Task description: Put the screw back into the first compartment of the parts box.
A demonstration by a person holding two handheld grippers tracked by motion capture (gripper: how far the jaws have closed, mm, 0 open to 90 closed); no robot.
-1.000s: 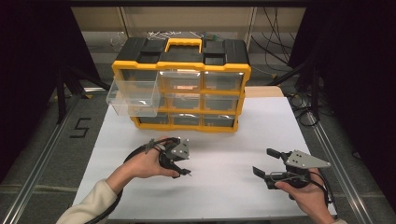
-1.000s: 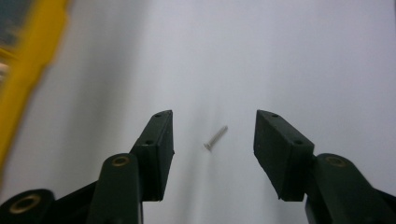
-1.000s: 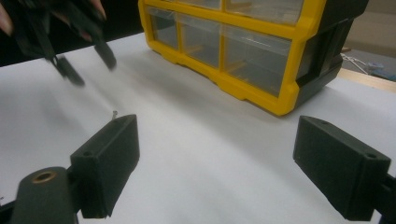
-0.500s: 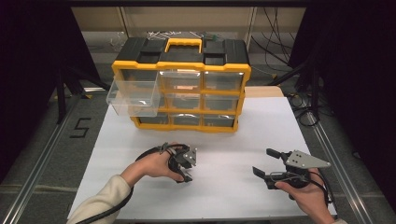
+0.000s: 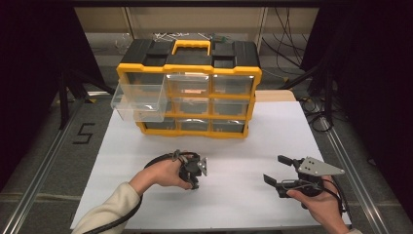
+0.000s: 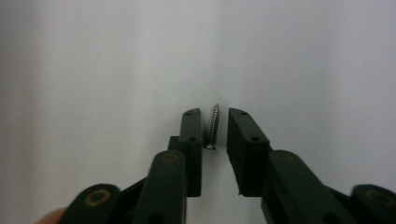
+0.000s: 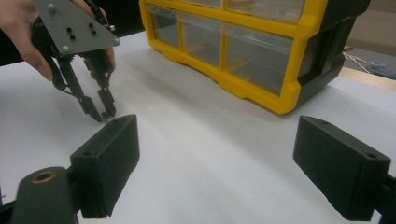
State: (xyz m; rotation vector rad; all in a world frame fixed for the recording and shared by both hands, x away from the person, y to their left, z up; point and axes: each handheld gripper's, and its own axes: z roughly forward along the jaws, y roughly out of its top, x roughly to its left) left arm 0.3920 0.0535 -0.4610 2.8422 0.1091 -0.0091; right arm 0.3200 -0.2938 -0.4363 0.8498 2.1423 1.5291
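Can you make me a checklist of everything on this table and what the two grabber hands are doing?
Surface: white table, flat and bare around the grippers.
Job's things: small screw lying between the left gripper's jaws; yellow drawer cabinet with one clear drawer pulled out.
Clutter: nothing seen.
Grippers: left jaws have just been closing, with a gap visible beside the screw; right gripper open, holding nothing.
Cables: one trails from each gripper.
Surroundings: dark curtains, grey floor.

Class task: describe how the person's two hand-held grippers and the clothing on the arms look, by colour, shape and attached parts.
Both grippers are black with two blocky, flat-faced jaws on linked bars with brass-coloured pivots. The left gripper and right gripper each carry a grey three-cornered plate with small dark holes. A black cable trails from each. The left arm wears a cream sleeve.
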